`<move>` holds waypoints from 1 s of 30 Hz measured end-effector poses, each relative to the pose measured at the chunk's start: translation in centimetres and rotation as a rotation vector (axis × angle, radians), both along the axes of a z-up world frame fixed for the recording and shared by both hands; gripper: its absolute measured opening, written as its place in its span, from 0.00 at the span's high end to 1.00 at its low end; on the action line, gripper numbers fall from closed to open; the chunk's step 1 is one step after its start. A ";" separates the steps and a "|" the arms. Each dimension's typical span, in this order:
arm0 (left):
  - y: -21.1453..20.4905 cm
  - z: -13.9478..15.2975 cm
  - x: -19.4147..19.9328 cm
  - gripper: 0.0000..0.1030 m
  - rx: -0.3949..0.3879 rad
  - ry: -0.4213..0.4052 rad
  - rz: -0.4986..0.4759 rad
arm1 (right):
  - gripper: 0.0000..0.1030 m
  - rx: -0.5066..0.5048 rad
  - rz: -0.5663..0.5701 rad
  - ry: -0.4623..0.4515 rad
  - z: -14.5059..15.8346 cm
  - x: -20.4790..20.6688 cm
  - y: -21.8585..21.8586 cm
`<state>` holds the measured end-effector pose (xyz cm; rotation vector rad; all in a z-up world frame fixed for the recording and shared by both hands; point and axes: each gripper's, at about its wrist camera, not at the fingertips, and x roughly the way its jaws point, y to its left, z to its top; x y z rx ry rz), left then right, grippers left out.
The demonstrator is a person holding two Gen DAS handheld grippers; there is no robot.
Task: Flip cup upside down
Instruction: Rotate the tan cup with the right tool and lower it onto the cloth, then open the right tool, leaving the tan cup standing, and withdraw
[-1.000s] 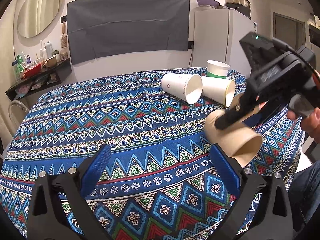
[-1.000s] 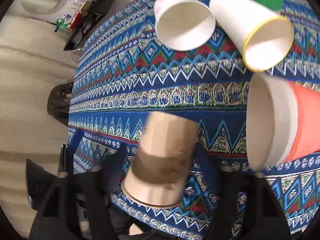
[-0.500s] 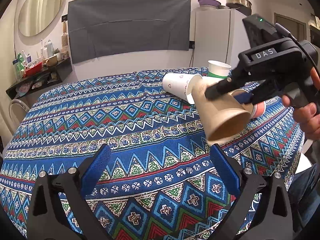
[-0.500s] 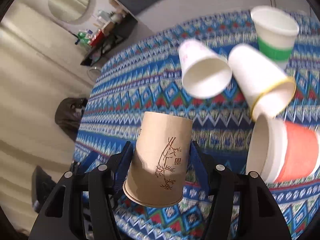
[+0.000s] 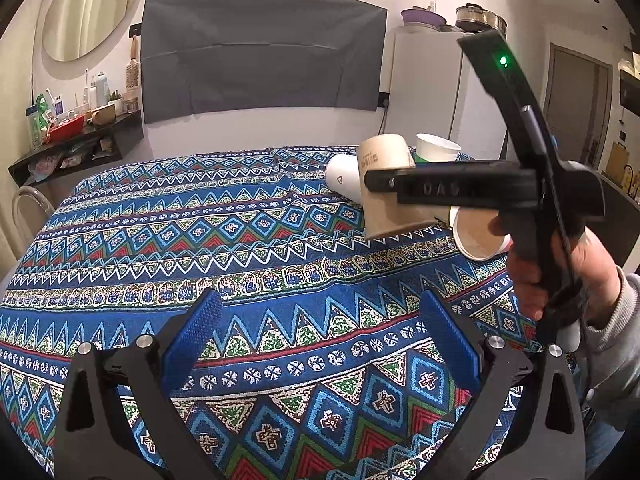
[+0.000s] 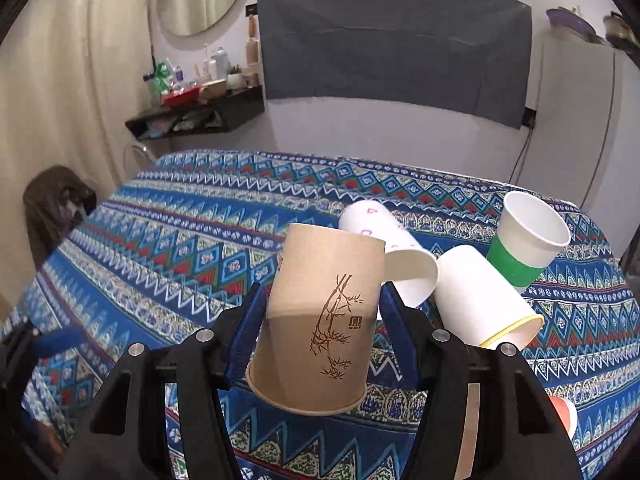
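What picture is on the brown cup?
The brown cup has a dark brown bamboo branch drawing, clearest in the right wrist view.

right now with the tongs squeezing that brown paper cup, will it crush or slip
The brown paper cup looks thin-walled and empty, so it is probably light and would dent under a harder squeeze. The right tongs grip its tapered wall mouth-down with ribbed blue pads, so slipping seems unlikely. Set mouth-down on the patterned cloth, its wide rim should resist tipping.

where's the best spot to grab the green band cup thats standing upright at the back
Take the green-banded cup across its side wall, around the green band, one finger on each side. It stands mouth up and tapers toward the base, so a side pinch should hold. Come in from its far right side: the yellow-rimmed cup lies against its left, and the right gripper is occupied with the brown cup.
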<state>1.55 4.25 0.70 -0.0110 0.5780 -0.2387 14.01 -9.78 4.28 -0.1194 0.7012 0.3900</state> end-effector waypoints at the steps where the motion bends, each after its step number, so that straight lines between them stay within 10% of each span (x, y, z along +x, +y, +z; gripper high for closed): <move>1: 0.0 0.0 0.0 0.06 -0.002 0.002 0.000 | 0.47 -0.001 0.005 0.006 -0.1 -0.2 -0.2; 20: 0.2 0.2 0.1 0.06 0.011 -0.011 0.019 | 0.46 -0.132 0.048 -0.016 -1.4 -4.6 -0.5; 30: -0.4 0.1 0.2 0.06 0.036 -0.009 0.015 | 0.24 -0.149 0.059 -0.113 -0.6 -8.3 -1.3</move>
